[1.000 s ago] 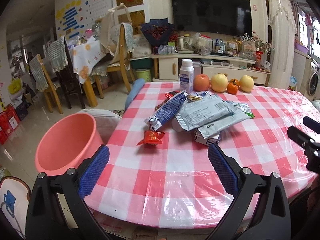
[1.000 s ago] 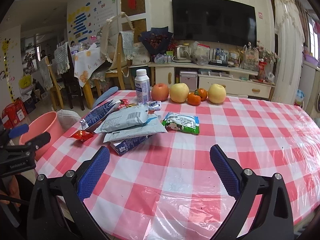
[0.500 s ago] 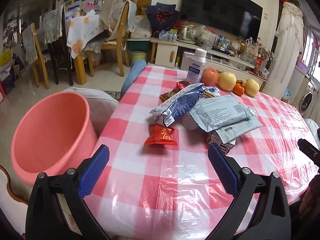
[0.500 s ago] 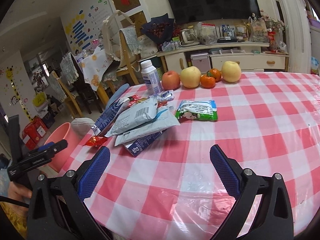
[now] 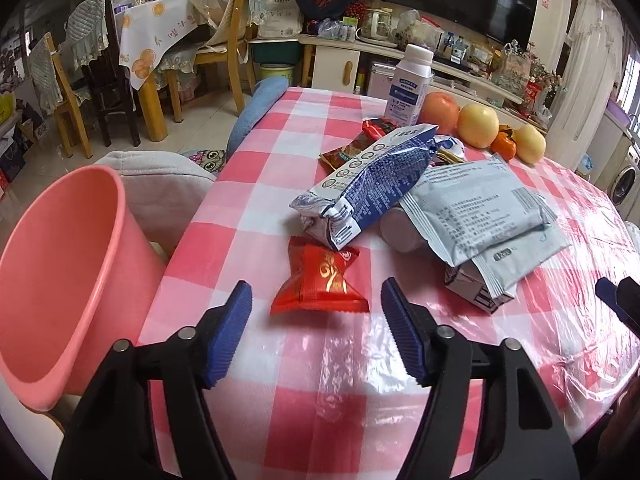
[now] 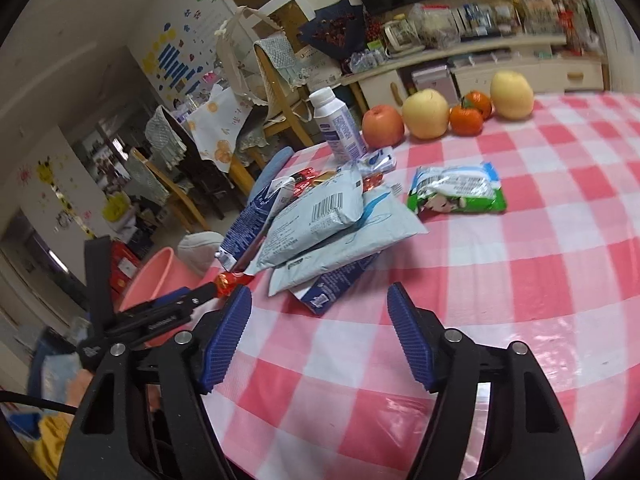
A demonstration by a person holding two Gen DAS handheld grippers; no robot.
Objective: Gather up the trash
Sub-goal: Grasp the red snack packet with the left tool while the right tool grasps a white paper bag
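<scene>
We see a small red foil snack packet with gold lettering [image 5: 320, 282] lying flat just ahead of the left tongs, centred on the gap between the blue pads, touching neither. Beyond it a heap of crumpled blue-and-white and pale grey plastic wrappers [image 5: 432, 196] lies stacked, ahead and rightward. A round pink plastic bin [image 5: 60, 280] stands left, below the table edge.

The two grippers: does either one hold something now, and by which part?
Nothing is held. The left gripper has been closing around the red candy wrapper; the right gripper is empty.
</scene>
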